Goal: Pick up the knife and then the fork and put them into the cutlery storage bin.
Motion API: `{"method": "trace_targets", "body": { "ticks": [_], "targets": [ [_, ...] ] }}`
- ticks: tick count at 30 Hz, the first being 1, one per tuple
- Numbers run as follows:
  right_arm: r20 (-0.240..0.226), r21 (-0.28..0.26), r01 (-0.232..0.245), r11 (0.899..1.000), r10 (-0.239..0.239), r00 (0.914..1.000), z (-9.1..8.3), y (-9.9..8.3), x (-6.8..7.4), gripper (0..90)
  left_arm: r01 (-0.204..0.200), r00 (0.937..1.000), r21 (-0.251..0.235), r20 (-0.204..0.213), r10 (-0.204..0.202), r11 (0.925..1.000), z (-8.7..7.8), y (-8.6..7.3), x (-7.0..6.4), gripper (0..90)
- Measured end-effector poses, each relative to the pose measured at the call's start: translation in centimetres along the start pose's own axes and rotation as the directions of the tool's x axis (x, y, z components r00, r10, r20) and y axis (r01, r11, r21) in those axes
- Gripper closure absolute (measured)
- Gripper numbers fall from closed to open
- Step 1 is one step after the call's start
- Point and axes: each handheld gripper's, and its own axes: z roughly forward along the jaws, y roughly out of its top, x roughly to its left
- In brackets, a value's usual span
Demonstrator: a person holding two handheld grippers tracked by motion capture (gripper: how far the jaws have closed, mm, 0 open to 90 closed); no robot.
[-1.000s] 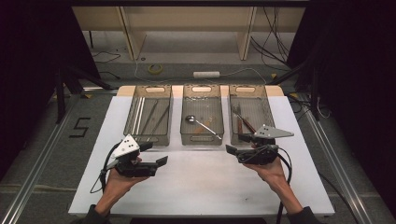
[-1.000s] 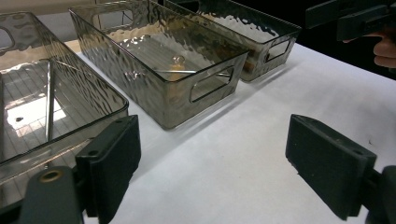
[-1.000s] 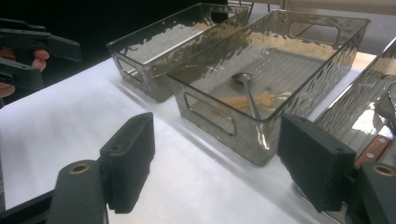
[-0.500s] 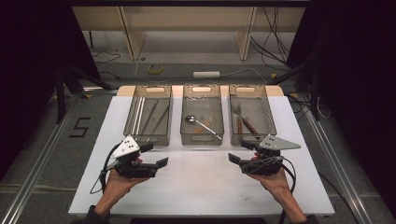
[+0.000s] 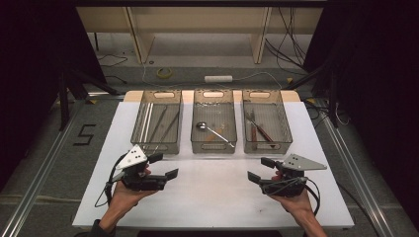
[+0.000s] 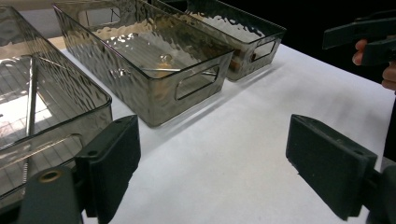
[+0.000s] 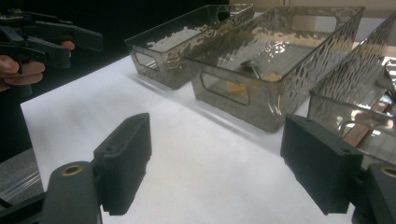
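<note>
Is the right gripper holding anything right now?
No, the right gripper has its jaws wide apart over the bare white table, with nothing between them.

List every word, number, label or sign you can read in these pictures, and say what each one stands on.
"5": a single dark numeral marked on the grey floor left of the white table, seen in the high view.
No other readable text: the three smoky clear plastic bins and the cutlery in them carry no legible label or brand in any view.
</note>
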Motion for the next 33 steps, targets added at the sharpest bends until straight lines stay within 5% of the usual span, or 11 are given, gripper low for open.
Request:
{"method": "trace_targets", "body": {
  "ticks": [33],
  "targets": [
    [0.048, 0.027, -0.006, 1.0, 0.004, 0.9988, -0.53, -0.51, -0.27, 23.6, 0.001, 1.0, -0.004, 0.0, -0.001, 1.0, 0.05, 0.01, -0.14, 17.1]
  ]
}}
